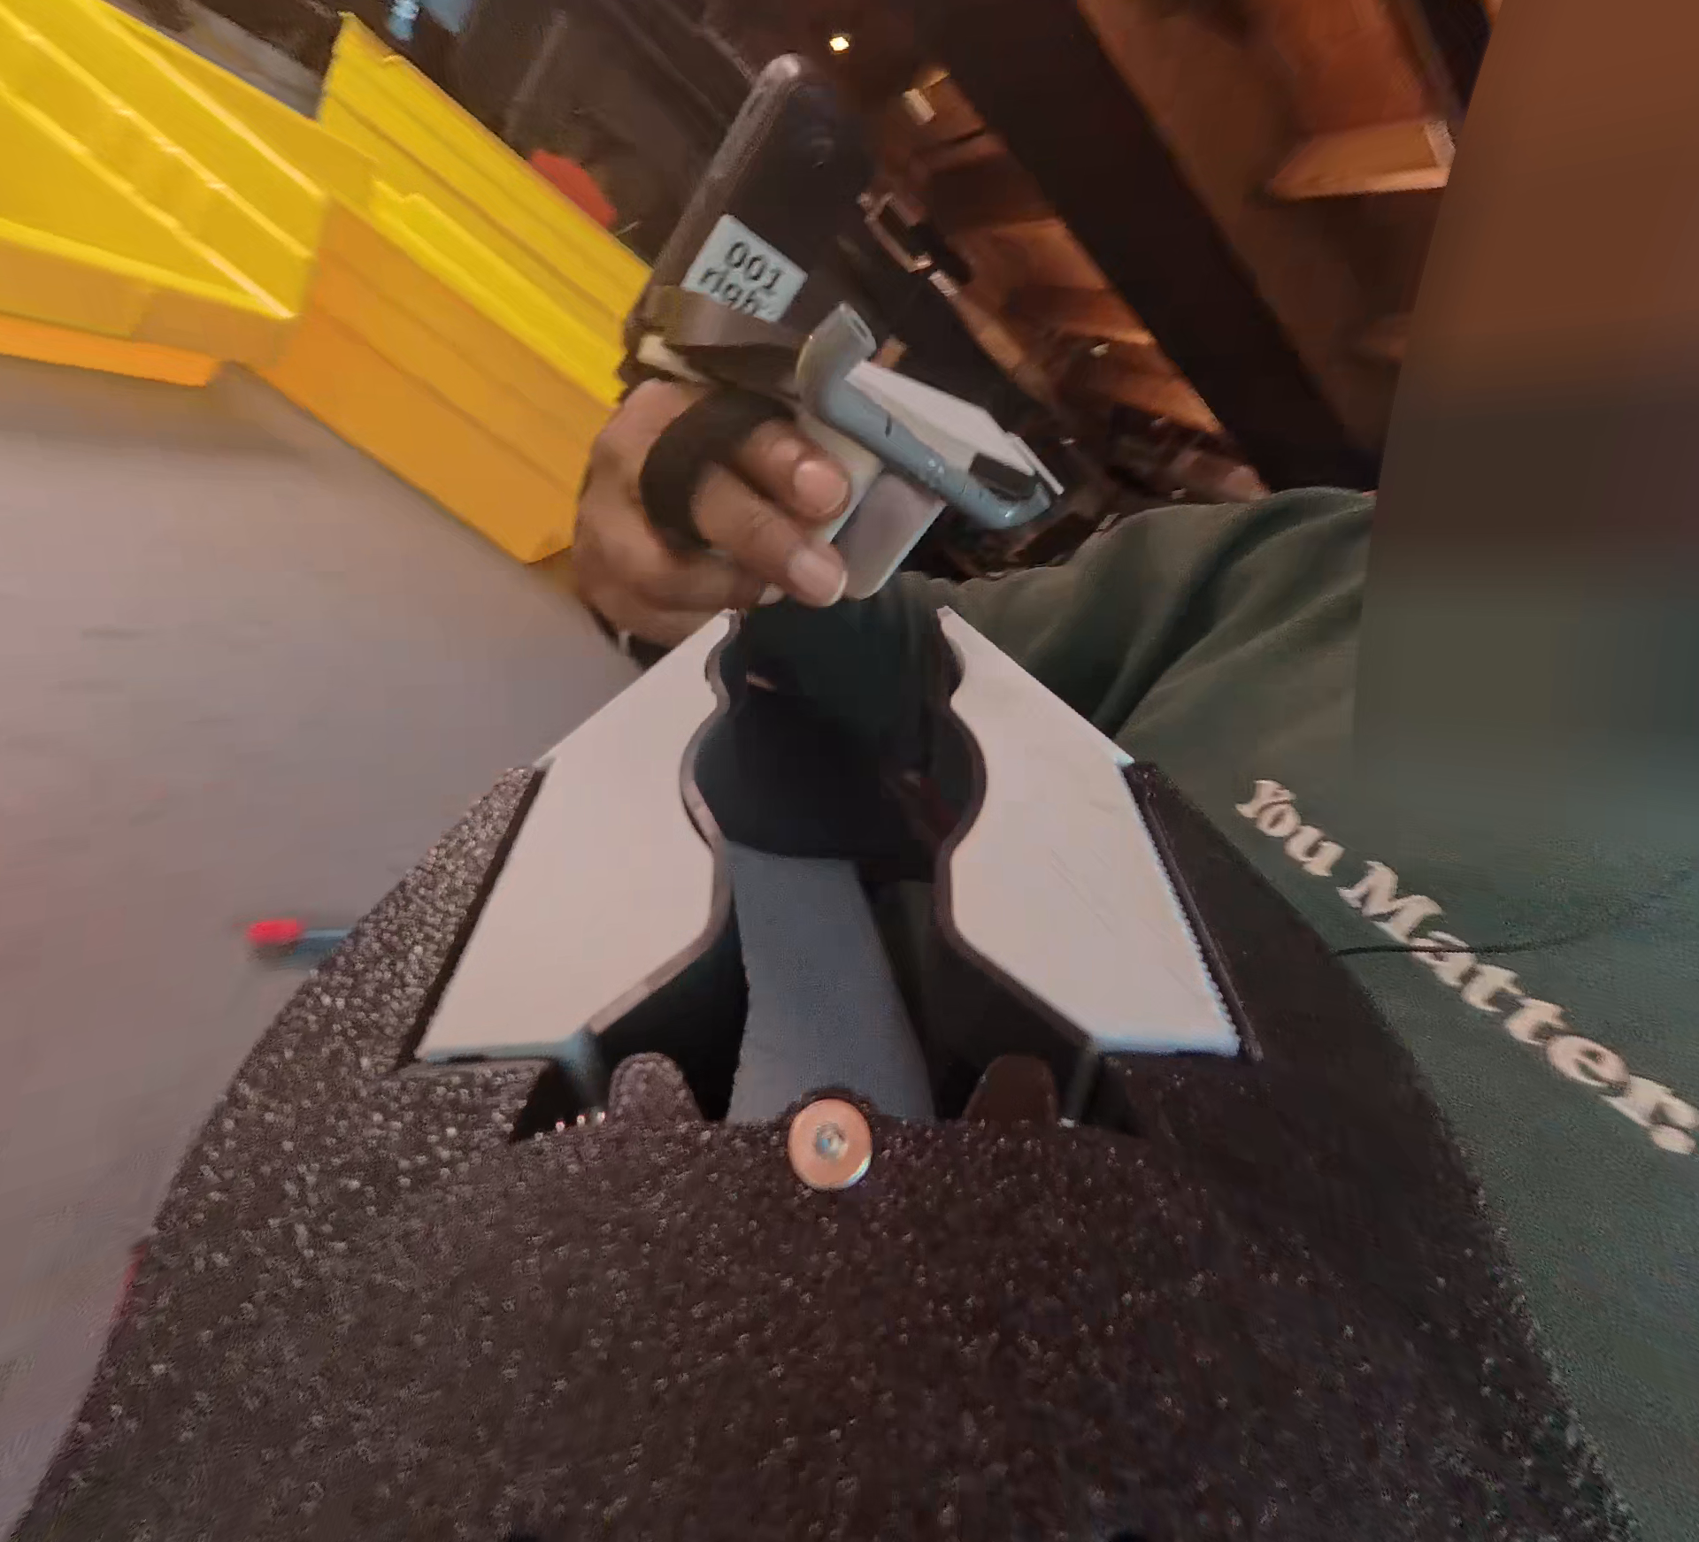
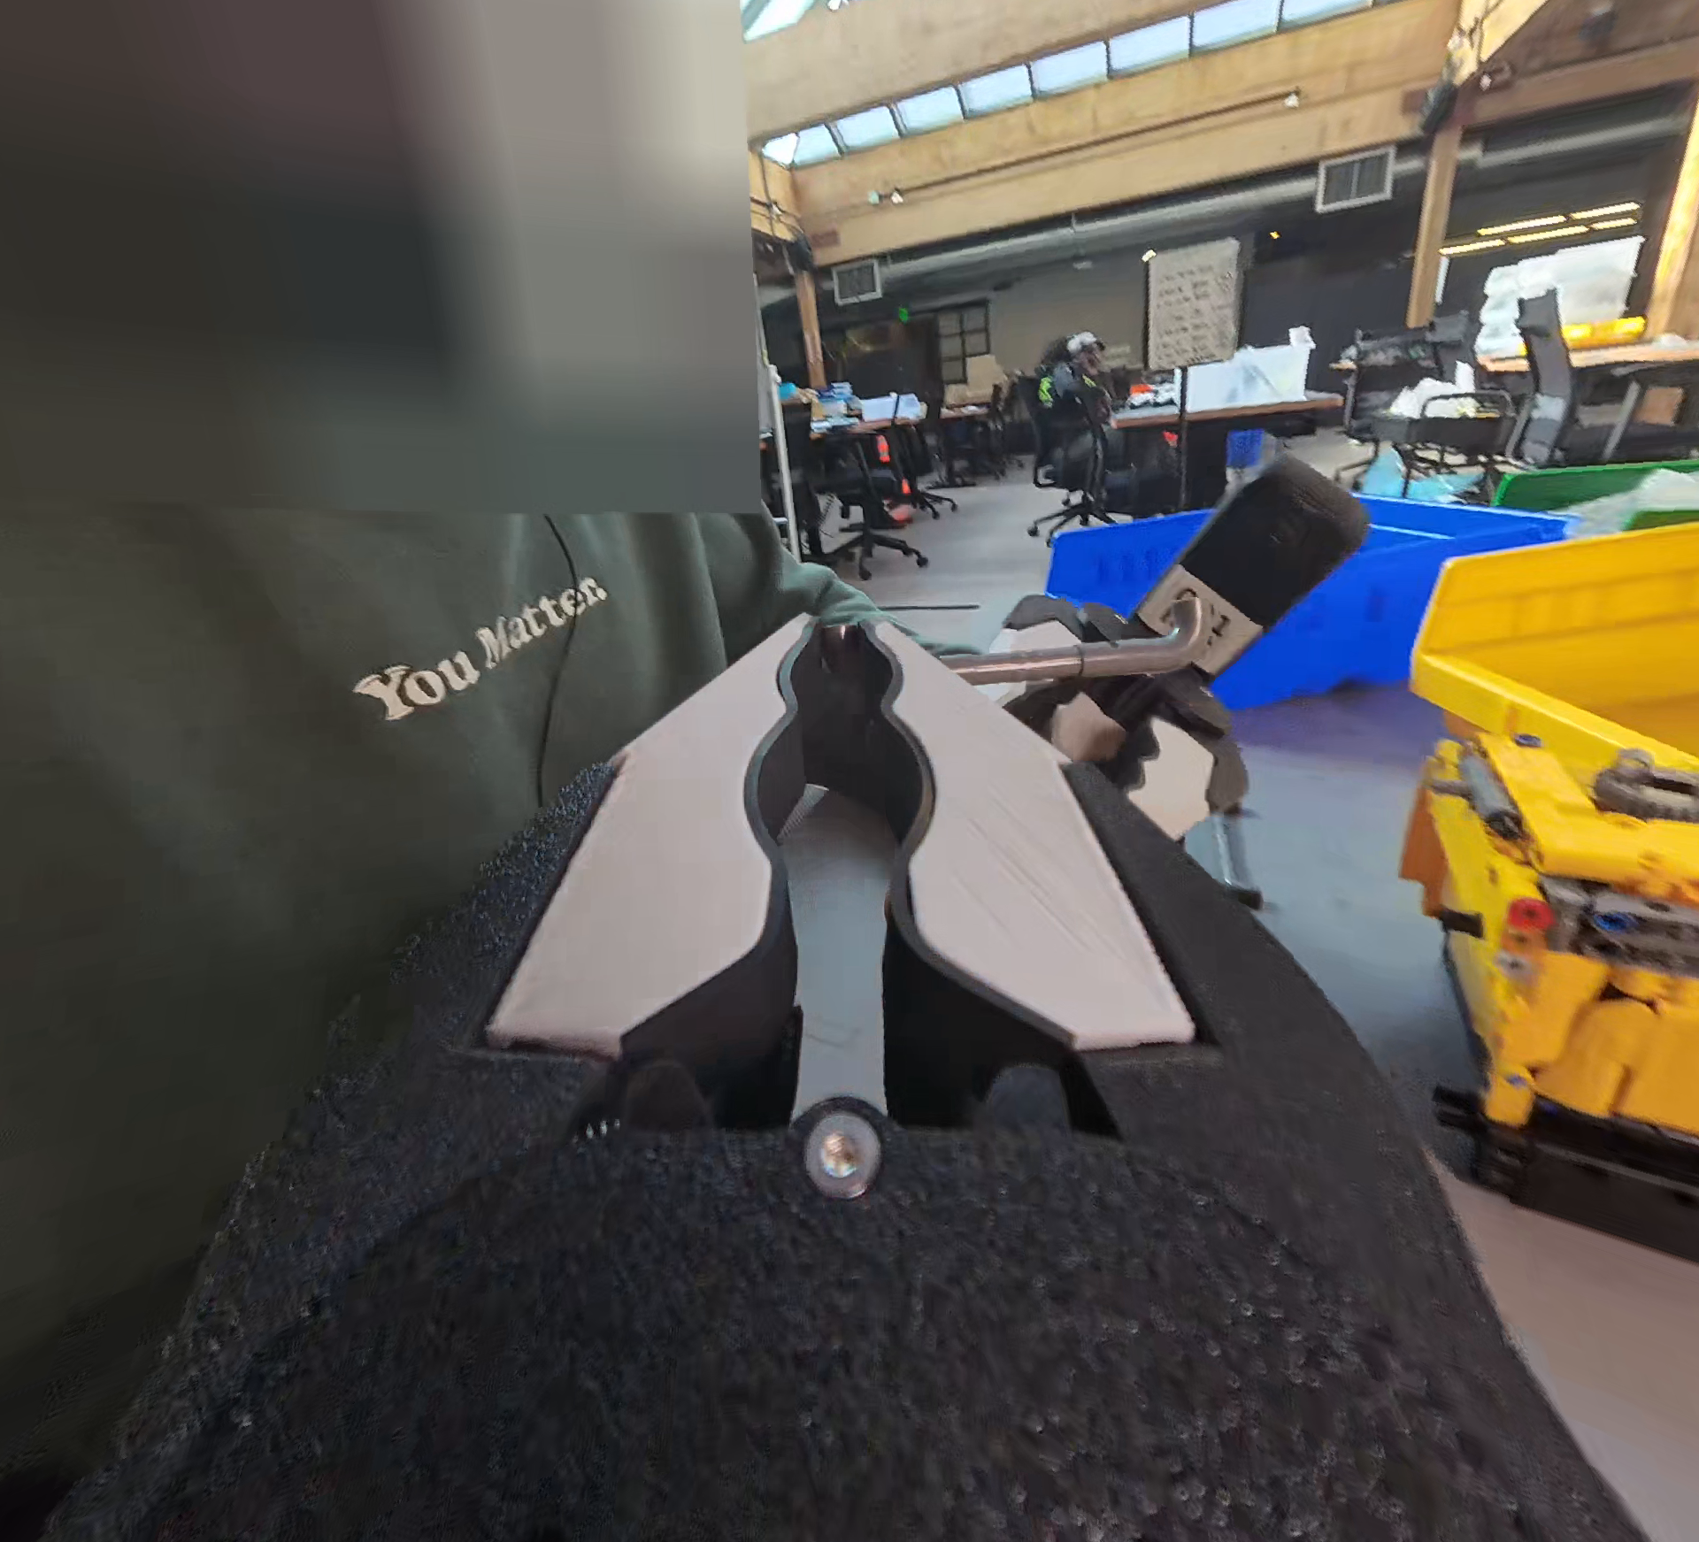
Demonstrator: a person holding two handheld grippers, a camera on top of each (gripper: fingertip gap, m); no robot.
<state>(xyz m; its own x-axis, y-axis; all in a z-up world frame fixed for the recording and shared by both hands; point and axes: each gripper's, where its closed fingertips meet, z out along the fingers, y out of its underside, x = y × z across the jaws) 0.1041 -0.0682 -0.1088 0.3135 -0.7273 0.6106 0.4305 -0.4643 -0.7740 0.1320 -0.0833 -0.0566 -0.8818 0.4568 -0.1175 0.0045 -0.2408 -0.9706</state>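
Yellow plastic bins (image 1: 441, 321) sit stacked on the grey floor (image 1: 230, 625), far over on the left. They look hard and smooth, and I think you could best take one by its rim.

Next comes the left gripper (image 1: 838, 625). Its two pale fingers stand a little way apart, and nothing is between them. It points at the person's hand (image 1: 699, 505), which is wrapped around the grey handle of the other tool, just past the tips. A dark green sweatshirt (image 1: 1241, 671) fills the space beside it. It looks soft and floppy.

The right gripper (image 2: 841, 636) points back at that same sweatshirt, close to the person's chest. Its fingers are pinched almost together at the tips, and it holds nothing. The left gripper pokes out just to its right.

Farther right a blue bin (image 2: 1333, 606) sits on the floor. Then there is a yellow crate (image 2: 1563, 634) with small metal and yellow parts piled at its side. Those parts look hard and heavy. Desks (image 2: 1223, 404) and office chairs stand well behind.
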